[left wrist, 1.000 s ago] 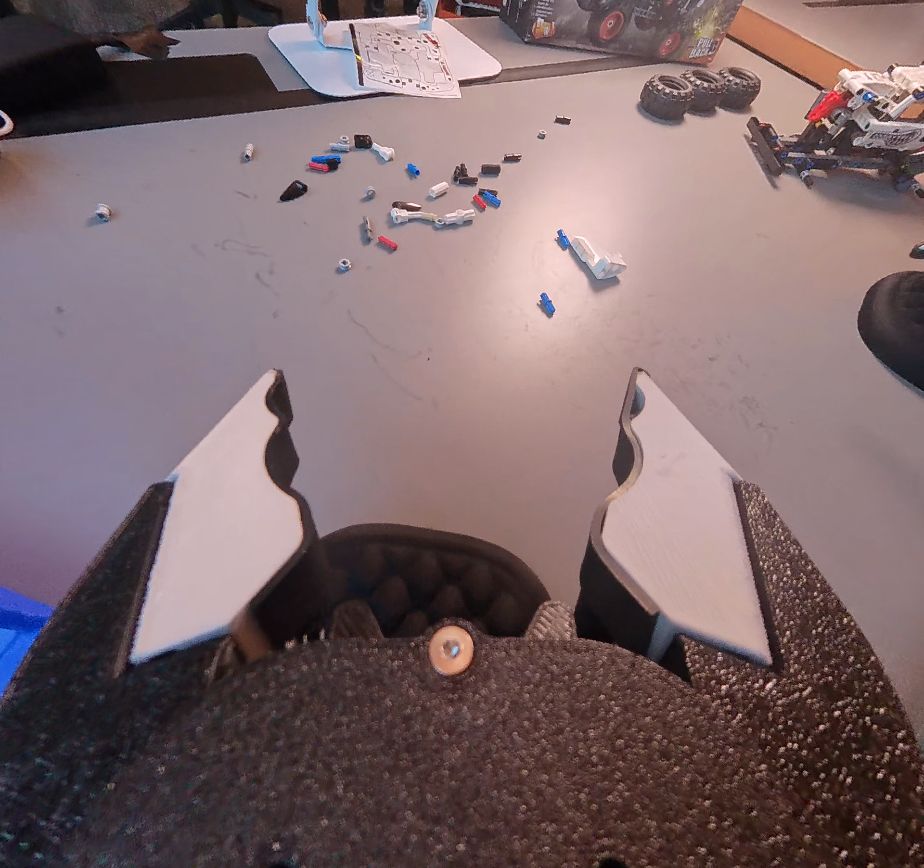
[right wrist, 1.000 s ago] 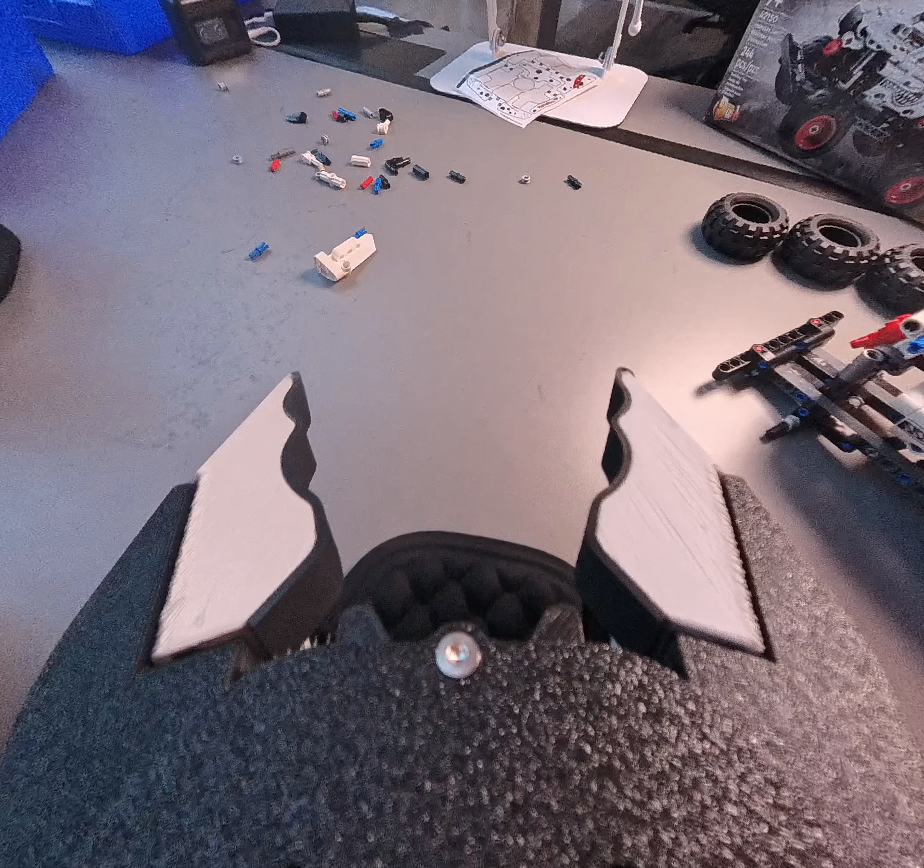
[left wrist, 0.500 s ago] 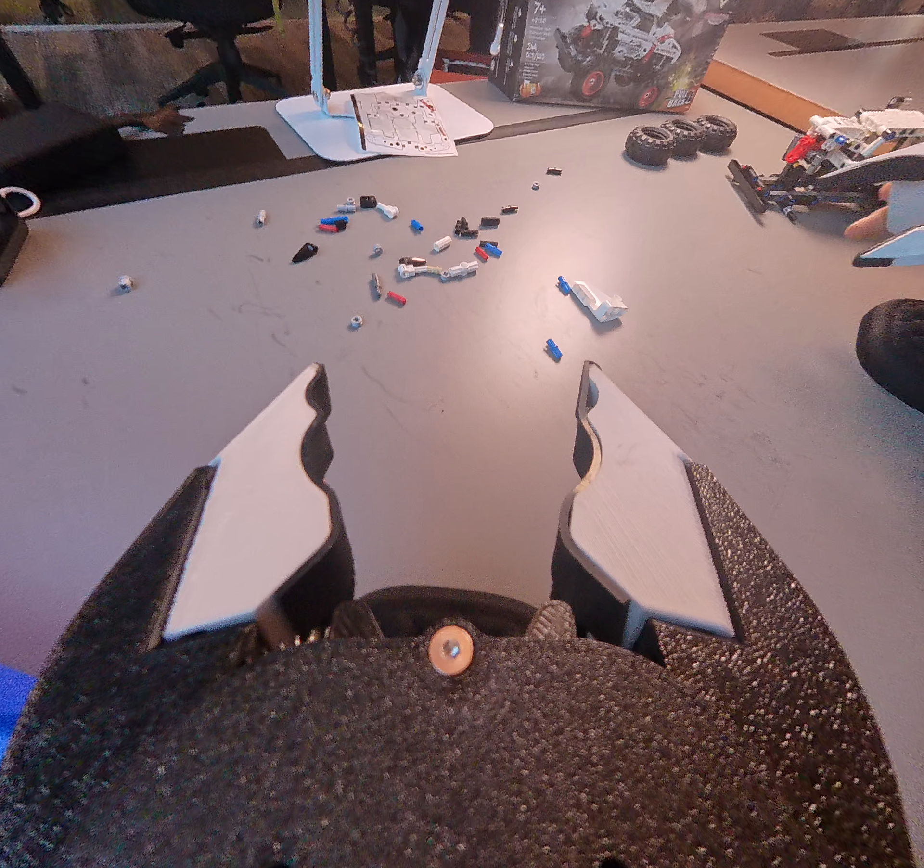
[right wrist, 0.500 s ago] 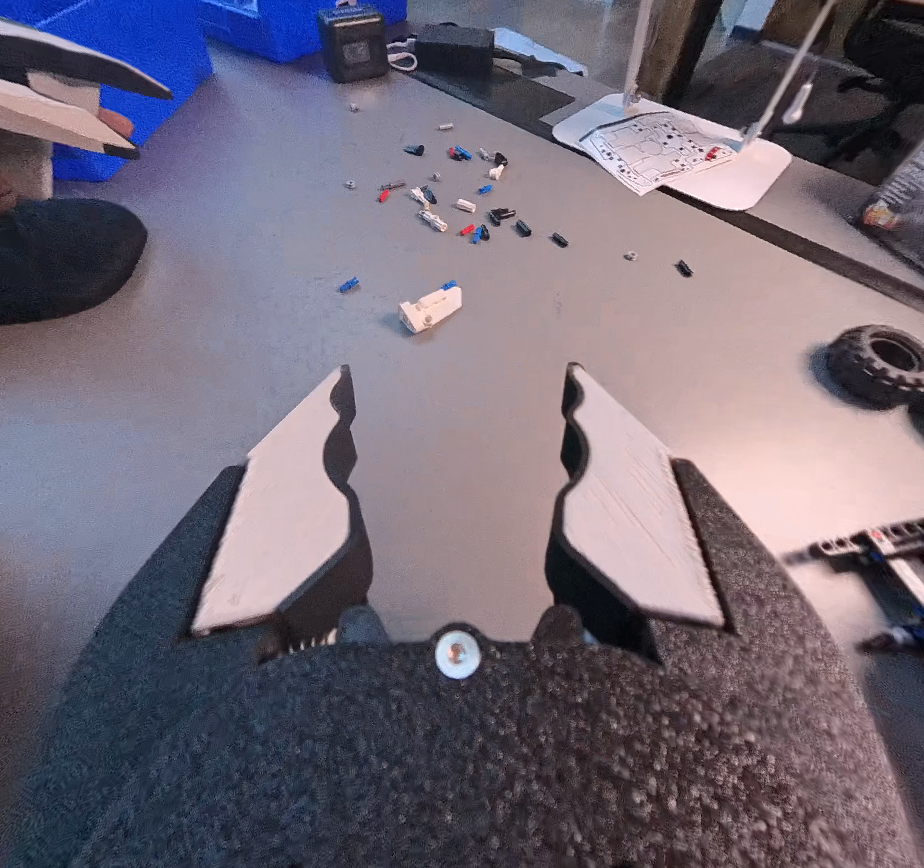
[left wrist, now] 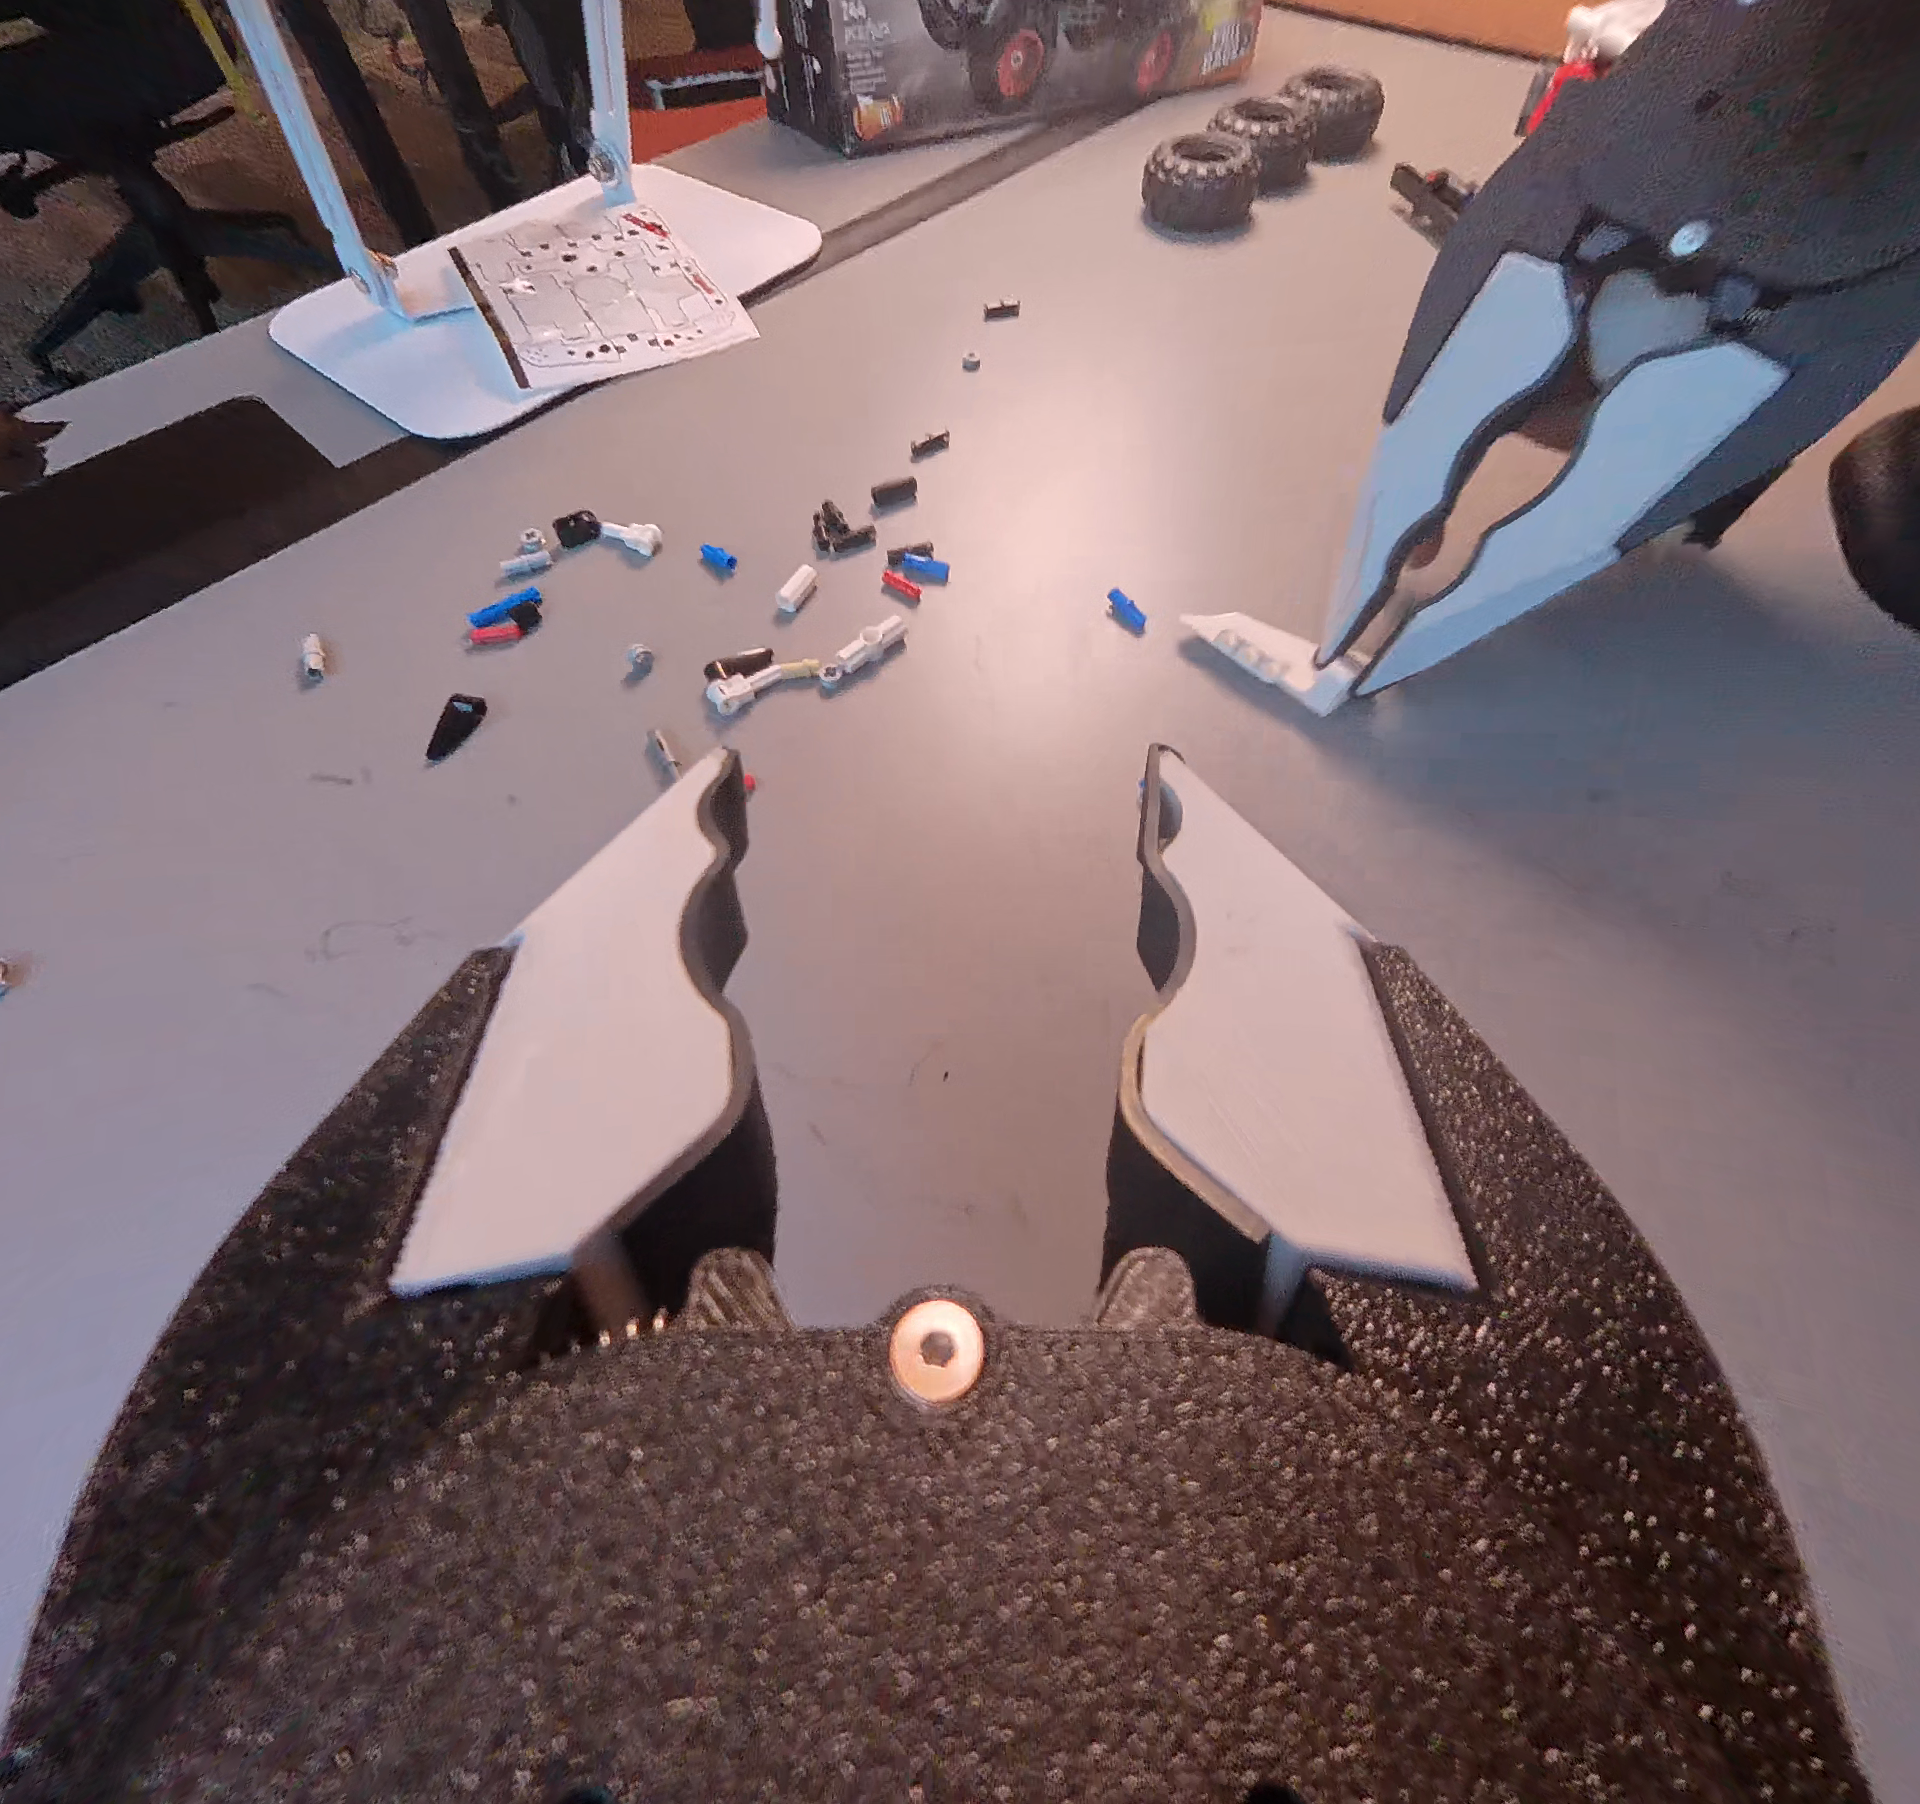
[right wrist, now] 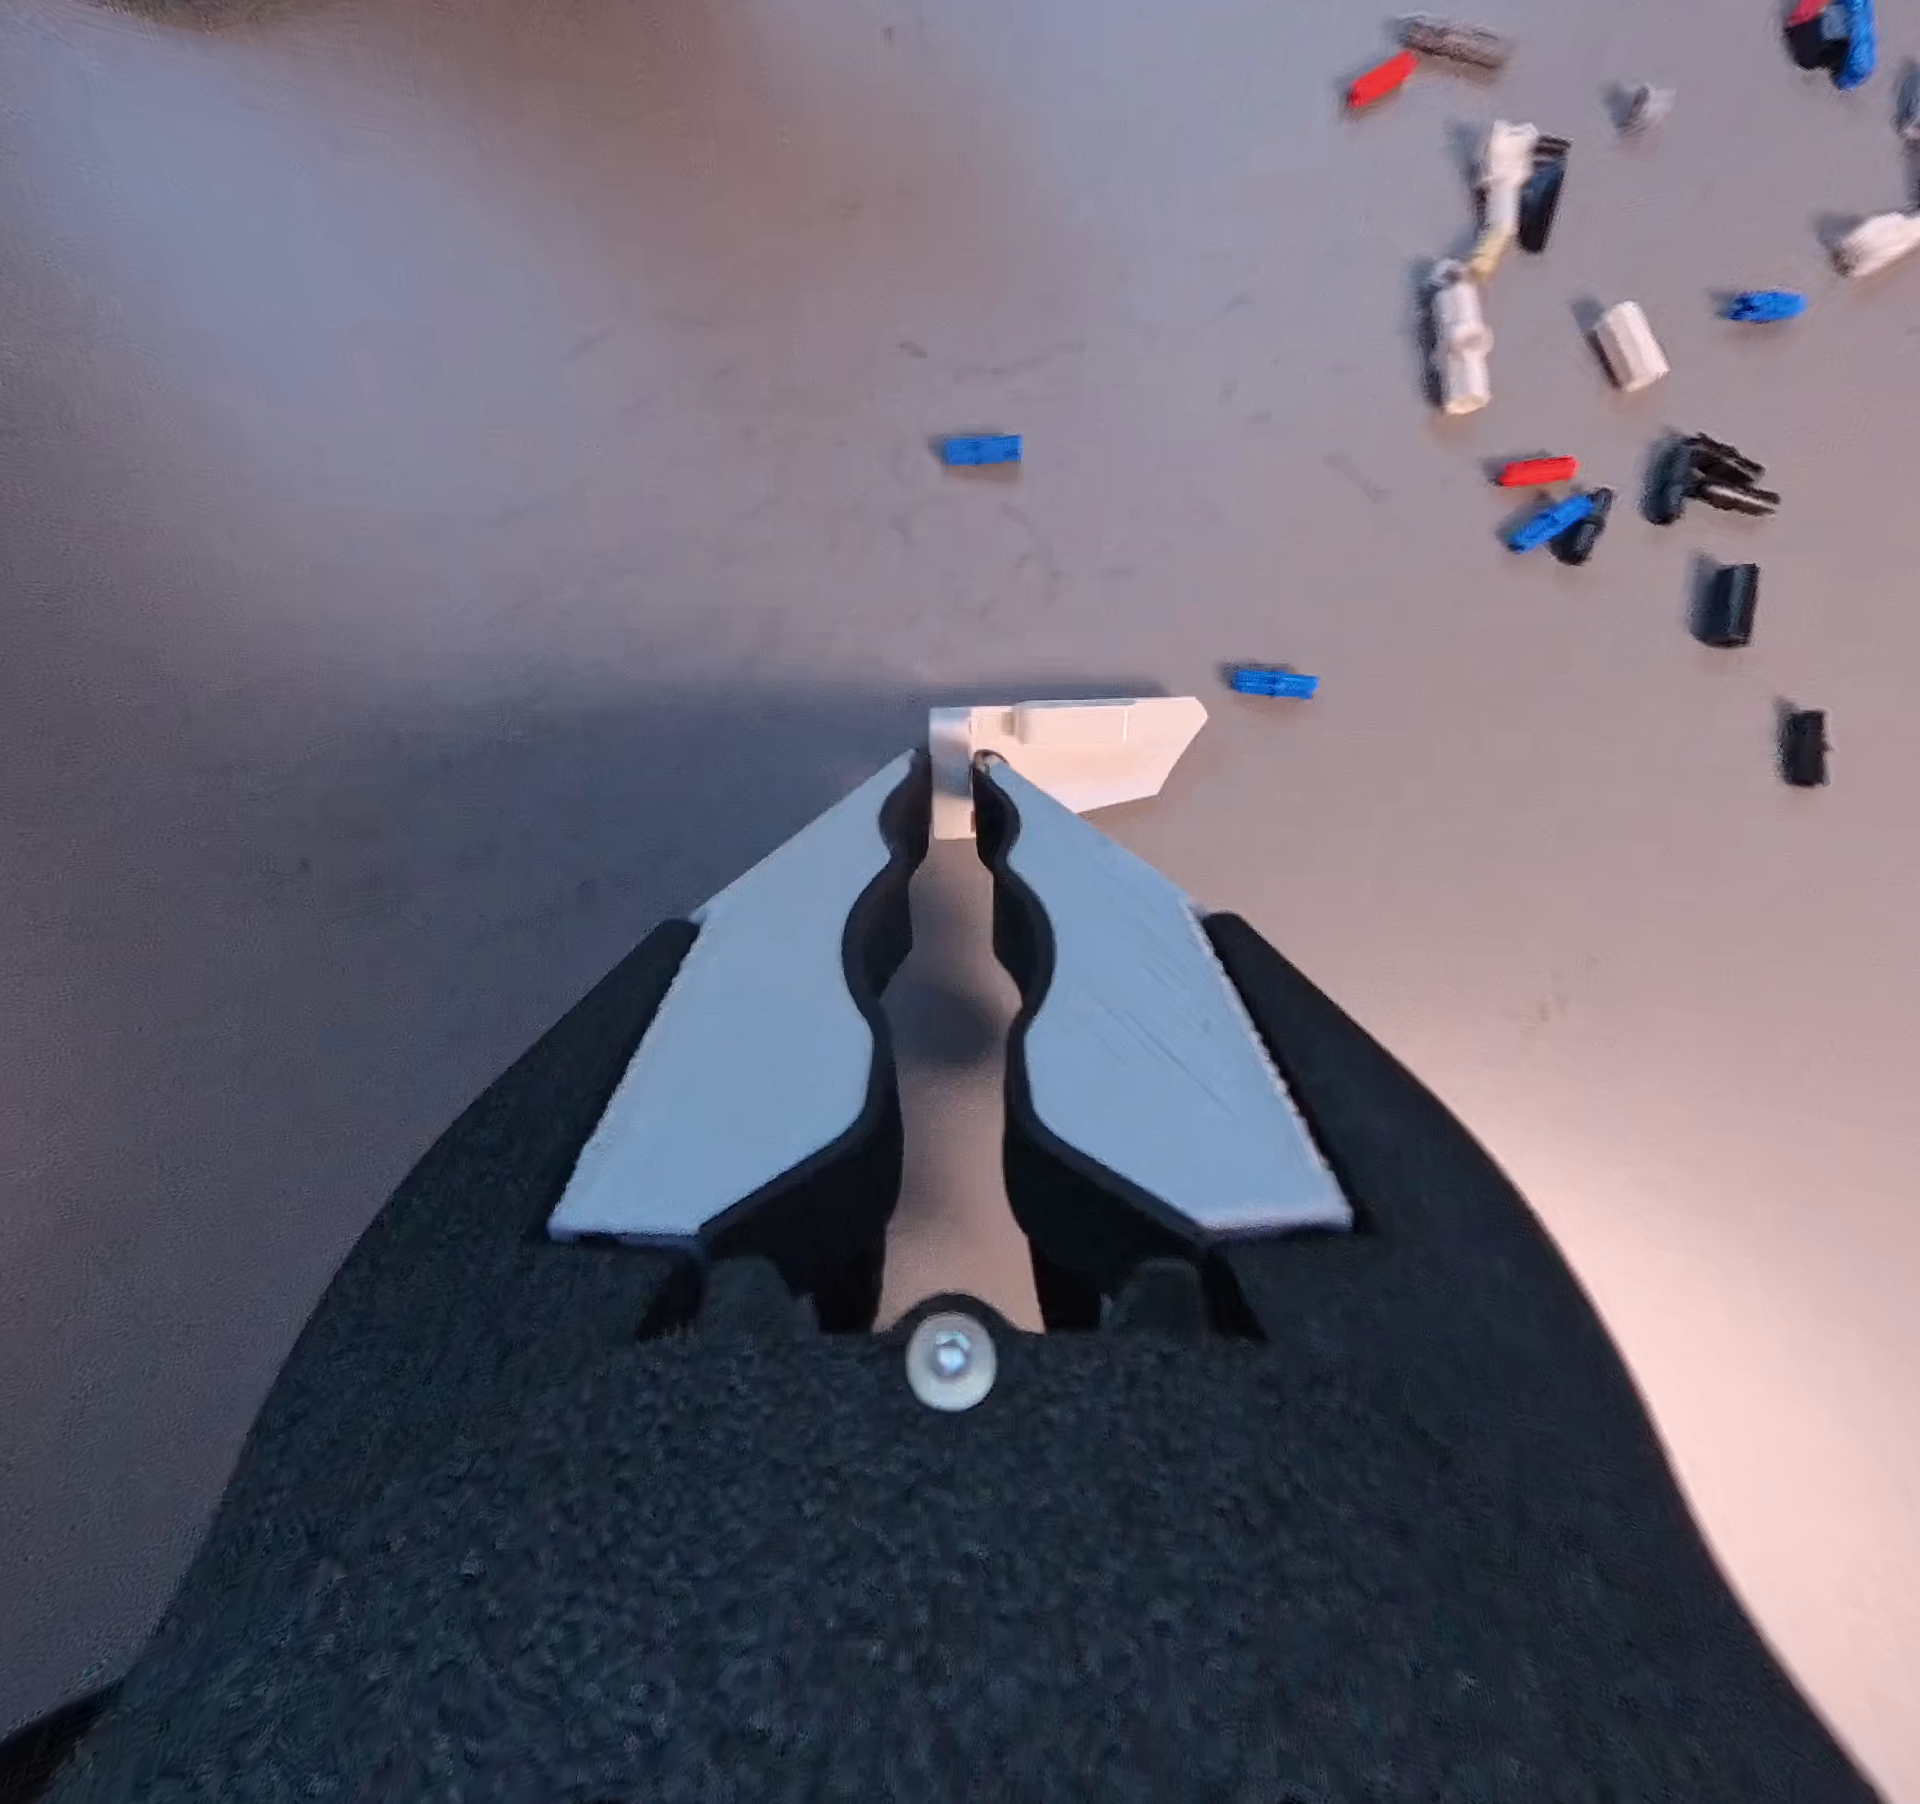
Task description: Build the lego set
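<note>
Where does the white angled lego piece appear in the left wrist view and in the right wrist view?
Left wrist view: white angled piece lies right of centre, at the tips of the right gripper.
Right wrist view: white angled piece sits at centre, one end between the nearly closed jaws.
Shared landmark: the blue pin beside it.

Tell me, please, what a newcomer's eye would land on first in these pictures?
The right tool stands out, its tips pinched on the end of an angular white plastic Lego panel lying on the grey table. Behind it lies a scatter of small blue, red, black and white Lego pins, with three black rubber tyres farther back. The left tool hangs open, holding nothing.
</note>
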The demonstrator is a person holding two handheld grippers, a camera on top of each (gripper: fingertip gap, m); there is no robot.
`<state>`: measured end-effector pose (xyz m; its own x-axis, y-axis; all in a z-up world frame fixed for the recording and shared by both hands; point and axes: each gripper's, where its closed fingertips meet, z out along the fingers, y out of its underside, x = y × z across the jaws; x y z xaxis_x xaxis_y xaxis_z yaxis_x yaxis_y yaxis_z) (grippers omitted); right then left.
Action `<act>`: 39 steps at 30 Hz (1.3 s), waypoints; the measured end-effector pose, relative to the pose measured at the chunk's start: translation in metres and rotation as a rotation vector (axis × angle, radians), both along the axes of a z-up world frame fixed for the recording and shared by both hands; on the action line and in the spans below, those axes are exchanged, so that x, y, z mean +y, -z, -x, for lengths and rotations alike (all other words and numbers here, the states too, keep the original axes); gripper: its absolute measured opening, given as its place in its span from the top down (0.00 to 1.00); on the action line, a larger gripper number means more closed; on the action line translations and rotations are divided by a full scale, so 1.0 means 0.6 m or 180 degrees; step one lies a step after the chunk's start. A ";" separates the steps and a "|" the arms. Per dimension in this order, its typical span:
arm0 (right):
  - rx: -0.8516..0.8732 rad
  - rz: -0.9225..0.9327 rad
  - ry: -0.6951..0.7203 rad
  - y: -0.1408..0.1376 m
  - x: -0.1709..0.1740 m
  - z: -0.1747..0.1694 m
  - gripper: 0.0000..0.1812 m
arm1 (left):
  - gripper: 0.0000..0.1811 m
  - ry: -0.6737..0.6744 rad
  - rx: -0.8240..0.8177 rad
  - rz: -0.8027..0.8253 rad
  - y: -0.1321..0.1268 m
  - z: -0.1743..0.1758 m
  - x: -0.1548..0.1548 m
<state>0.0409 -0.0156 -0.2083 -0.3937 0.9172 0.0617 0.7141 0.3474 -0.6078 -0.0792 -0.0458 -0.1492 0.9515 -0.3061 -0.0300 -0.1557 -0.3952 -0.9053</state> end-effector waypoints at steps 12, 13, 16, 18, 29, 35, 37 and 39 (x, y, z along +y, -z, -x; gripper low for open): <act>0.0463 0.0116 -0.0222 -0.069 0.024 0.023 0.87 | 0.67 0.0250 0.0094 0.0045 0.016 -0.027 0.009; 0.0392 -0.0042 -0.0248 -0.060 0.049 0.033 0.88 | 0.67 0.0253 0.0114 0.0054 0.018 -0.028 0.010; 0.0066 -0.0040 -0.0467 -0.022 0.080 0.052 0.87 | 0.68 0.0238 0.0133 0.0054 0.020 -0.028 0.010; -0.0033 0.0026 -0.0607 -0.009 0.083 0.063 0.87 | 0.68 0.0226 0.0130 0.0008 0.017 -0.027 0.009; -0.0291 0.0095 -0.0854 0.010 0.083 0.075 0.91 | 0.69 0.0222 0.0034 -0.0024 0.013 -0.025 0.010; -0.0269 0.0058 -0.0807 0.010 0.080 0.065 0.96 | 0.69 0.0248 0.0095 -0.0018 0.016 -0.028 0.009; -0.0224 0.0046 -0.0781 0.010 0.076 0.060 1.00 | 0.69 0.0247 0.0109 -0.0027 0.015 -0.028 0.009; -0.0181 0.0028 -0.0713 0.010 0.075 0.056 1.00 | 0.70 0.0246 0.0113 -0.0034 0.015 -0.028 0.009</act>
<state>0.0070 0.0297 -0.2144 -0.5902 0.8069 0.0261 0.6528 0.4960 -0.5725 -0.0622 -0.0404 -0.1582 0.9233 -0.3782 -0.0671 -0.2176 -0.3711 -0.9027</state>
